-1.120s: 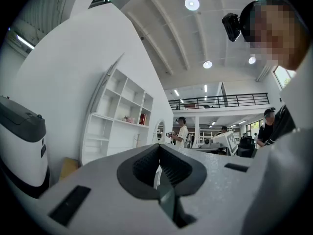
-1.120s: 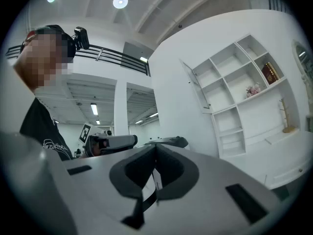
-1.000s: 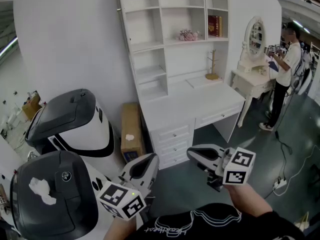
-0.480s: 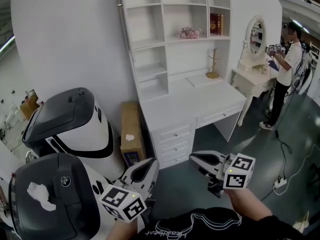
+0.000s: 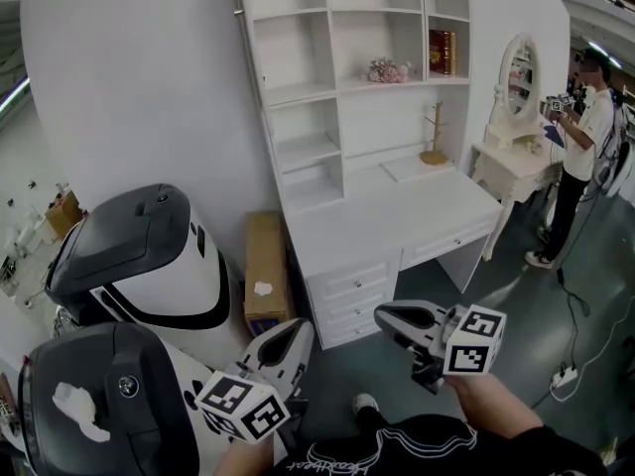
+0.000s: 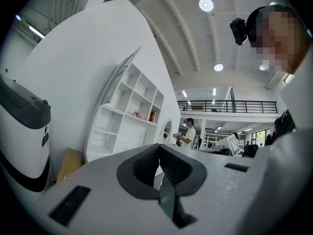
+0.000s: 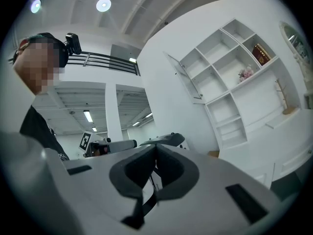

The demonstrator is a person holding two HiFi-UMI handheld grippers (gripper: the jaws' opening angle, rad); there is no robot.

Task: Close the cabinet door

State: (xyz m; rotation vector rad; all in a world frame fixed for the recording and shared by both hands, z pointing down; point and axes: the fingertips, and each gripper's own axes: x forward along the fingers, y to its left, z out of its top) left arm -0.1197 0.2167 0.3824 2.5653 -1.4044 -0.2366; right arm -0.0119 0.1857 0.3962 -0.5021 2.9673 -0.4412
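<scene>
White shelving (image 5: pixel 327 87) over a desk (image 5: pixel 397 216) fills the far wall, and the cabinet door (image 7: pixel 185 80) on its top-left compartment stands swung out from the frame. You hold both tools low and level, well apart from it. The left gripper (image 5: pixel 298 330) has its jaws pressed together on nothing, and the right gripper (image 5: pixel 385 314) is likewise closed and empty. No part of the job looks done: the approach, the reach up and the push home are all, by appearances, left to do. A person (image 5: pixel 585 157) stands at right.
</scene>
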